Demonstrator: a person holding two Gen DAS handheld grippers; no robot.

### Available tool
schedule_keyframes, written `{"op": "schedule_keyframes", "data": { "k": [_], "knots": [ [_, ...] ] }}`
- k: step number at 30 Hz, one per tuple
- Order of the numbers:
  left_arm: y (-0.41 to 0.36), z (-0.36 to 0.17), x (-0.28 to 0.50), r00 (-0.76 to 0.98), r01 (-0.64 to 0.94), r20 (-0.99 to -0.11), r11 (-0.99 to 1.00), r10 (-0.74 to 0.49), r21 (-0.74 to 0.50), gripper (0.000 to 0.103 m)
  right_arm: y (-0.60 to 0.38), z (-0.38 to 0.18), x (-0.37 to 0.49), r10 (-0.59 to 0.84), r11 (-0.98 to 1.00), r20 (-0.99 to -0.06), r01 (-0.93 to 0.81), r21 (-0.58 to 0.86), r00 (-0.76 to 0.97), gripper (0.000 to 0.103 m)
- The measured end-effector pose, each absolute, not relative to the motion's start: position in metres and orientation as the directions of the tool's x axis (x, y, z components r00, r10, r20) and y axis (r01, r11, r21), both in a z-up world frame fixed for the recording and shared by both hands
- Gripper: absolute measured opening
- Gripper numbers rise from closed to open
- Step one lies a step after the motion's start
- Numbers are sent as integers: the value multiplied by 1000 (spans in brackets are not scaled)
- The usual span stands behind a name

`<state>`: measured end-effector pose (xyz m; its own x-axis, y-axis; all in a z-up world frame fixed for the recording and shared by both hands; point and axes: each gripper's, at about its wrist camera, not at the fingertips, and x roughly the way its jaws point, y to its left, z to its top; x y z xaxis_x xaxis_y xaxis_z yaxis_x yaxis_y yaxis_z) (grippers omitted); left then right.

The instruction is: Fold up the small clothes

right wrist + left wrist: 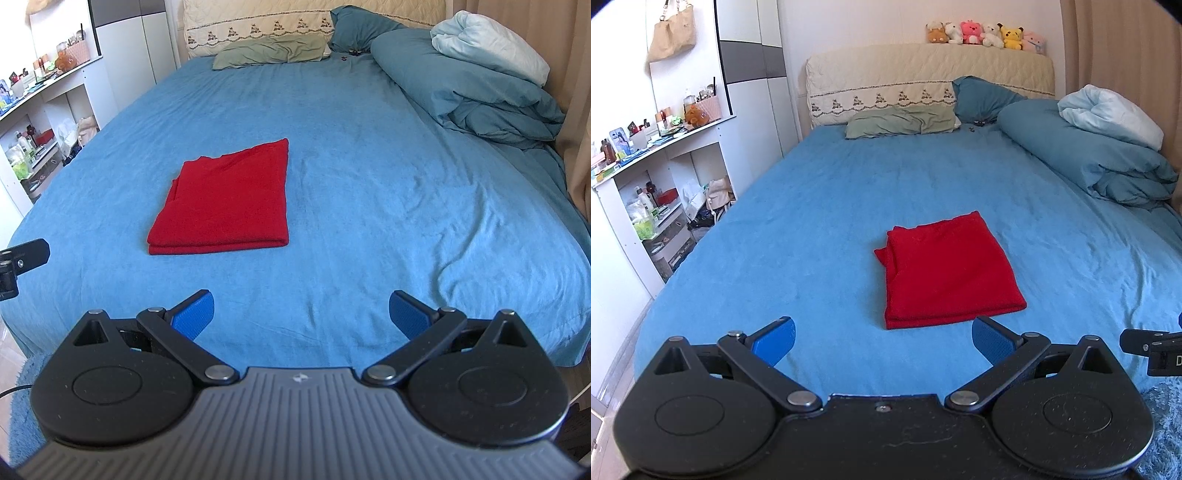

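Red cloth is lying folded into a neat rectangle w/ stacked layers, flat on the blue bed, roughly mid-mattress. Left gripper hangs over the near edge of the bed, blue pads spread wide apart, nothing in them, cloth just ahead and a bit to its right. Right gripper is the same, jaws wide apart and empty, cloth off to its left. Bunched duvet and green pillow sit up by the headboard, plushies on top.
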<state>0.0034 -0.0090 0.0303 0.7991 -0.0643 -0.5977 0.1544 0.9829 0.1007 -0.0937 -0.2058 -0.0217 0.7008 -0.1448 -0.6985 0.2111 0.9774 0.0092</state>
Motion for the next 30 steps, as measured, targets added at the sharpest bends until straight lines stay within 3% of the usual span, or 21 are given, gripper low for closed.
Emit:
{"op": "schedule_keyframes", "data": {
  "k": [30],
  "knots": [
    [-9, 33, 3, 804, 159, -591, 981, -66, 107, 103, -197, -20, -94, -147, 975, -700, 220, 15, 699, 103]
  ]
}}
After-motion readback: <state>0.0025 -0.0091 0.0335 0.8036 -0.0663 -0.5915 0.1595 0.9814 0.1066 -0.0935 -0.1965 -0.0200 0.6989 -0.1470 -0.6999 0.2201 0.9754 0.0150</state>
